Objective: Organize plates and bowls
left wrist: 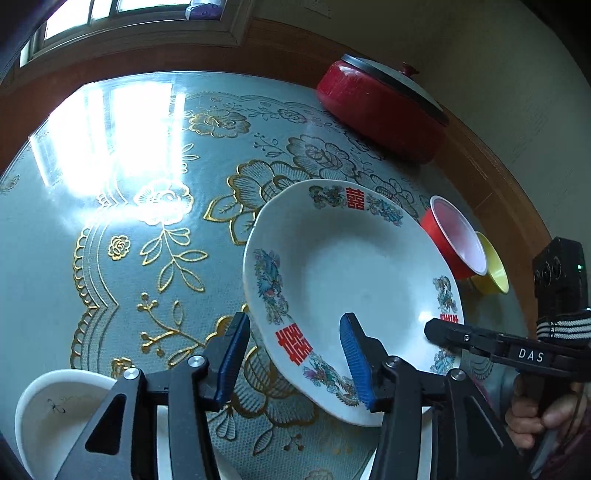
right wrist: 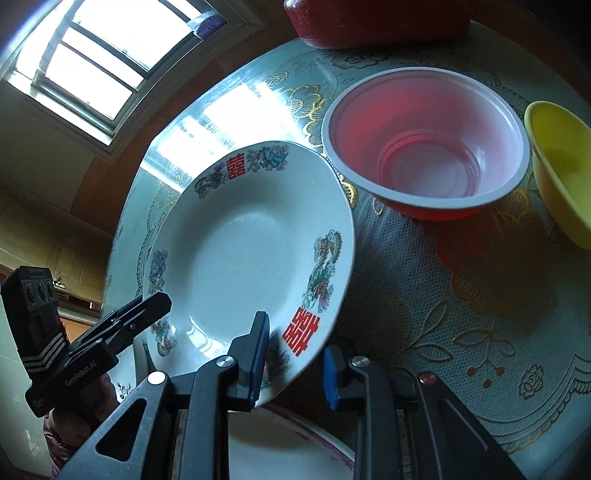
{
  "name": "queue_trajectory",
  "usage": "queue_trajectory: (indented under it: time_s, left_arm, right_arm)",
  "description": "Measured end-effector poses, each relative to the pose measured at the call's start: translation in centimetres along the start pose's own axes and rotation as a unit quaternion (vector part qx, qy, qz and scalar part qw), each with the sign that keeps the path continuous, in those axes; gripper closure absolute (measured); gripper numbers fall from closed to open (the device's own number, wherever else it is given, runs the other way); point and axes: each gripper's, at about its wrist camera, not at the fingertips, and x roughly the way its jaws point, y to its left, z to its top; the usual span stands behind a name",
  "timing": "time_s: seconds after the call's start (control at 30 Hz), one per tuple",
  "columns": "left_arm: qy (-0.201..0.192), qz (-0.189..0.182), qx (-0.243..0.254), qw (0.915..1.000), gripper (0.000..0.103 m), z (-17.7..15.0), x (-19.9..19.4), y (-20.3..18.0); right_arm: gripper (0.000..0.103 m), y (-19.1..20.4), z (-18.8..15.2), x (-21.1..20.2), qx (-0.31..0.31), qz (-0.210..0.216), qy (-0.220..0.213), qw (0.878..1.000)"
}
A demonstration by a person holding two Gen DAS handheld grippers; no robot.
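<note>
Right now your decorated plate [left wrist: 351, 280] is a deep white dish with red double-happiness characters and dragon-and-phoenix prints round its rim, lying tilted with its near rim raised off the surface [left wrist: 147, 221]. Your left gripper [left wrist: 295, 354] has its blue-padded fingers [left wrist: 354, 354] spread either side of the plate's near rim, one outside it and one over the bowl of the plate, not pressing on it. Your right gripper [right wrist: 295, 354] straddles the rim at its own side; the left pad sits against the plate's face, but the gap to the other pad shows, so you are not pinching it.

The surface is round, covered by a grey-blue cloth with gold flowers under a glossy sheet that glares with light from the window [left wrist: 122, 22]. A wooden edge rings it, and pale walls stand behind.

Near the far edge sits a red lidded pot [left wrist: 380, 110]. Just beside the plate stands a red bowl [right wrist: 424, 147] with a white inside, empty, and next to it a yellow bowl [right wrist: 565, 173], also empty. At the near edge lies a white bowl [left wrist: 55, 410], and another white plate [right wrist: 288, 450] with a dark rim line lies under your right gripper.
</note>
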Motion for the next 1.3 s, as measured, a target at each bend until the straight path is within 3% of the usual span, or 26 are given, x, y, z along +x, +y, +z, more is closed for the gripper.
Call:
queue_trajectory:
  time_s: [0.27, 0.4, 0.5, 0.67, 0.8, 0.87, 0.9, 1.0, 1.3]
  left_arm:
    - [0.007, 0.03, 0.012, 0.9995, 0.052, 3.4, 2.5, 0.4]
    - [0.009, 0.043, 0.032, 0.9985, 0.06, 3.7, 3.5, -0.1]
    - [0.007, 0.035, 0.028, 0.999, 0.068, 3.6, 3.3, 0.5]
    - [0.003, 0.044, 0.03, 0.9986, 0.068, 3.0, 3.2, 1.0]
    - [0.005, 0.037, 0.01, 0.9993, 0.05, 3.4, 3.4, 0.8]
    - [-0.002, 0.062, 0.027, 0.9977, 0.051, 3.2, 3.6, 0.1]
    - [-0.003, 0.071, 0.034, 0.9969, 0.057, 3.0, 3.6, -0.1]
    - [0.004, 0.053, 0.025, 0.9983, 0.069, 2.5, 2.9, 0.4]
    - [-0.006, 0.03, 0.032, 0.999, 0.07, 1.0, 0.5, 0.0]
  right_arm:
    - [0.067, 0.4, 1.6, 1.1, 0.007, -0.019, -0.013, 1.0]
    - [0.074, 1.0, 2.0, 1.4, -0.02, -0.051, -0.016, 0.998]
    - [0.079, 0.5, 2.0, 1.3, -0.012, -0.042, -0.013, 0.999]
    - [0.079, 0.8, 1.6, 1.4, -0.025, -0.02, 0.007, 0.999]
    - [0.078, 0.4, 1.7, 1.4, -0.014, -0.007, 0.003, 1.0]
    - [0.078, 0.4, 1.5, 1.2, -0.02, -0.014, -0.002, 1.0]
    - [0.078, 0.6, 1.4, 1.0, -0.029, -0.029, -0.008, 0.999]
    - [0.079, 0.3, 1.2, 0.7, -0.026, -0.033, -0.013, 0.999]
    - [0.083, 2.1, 0.7, -2.1, -0.052, -0.007, -0.026, 0.998]
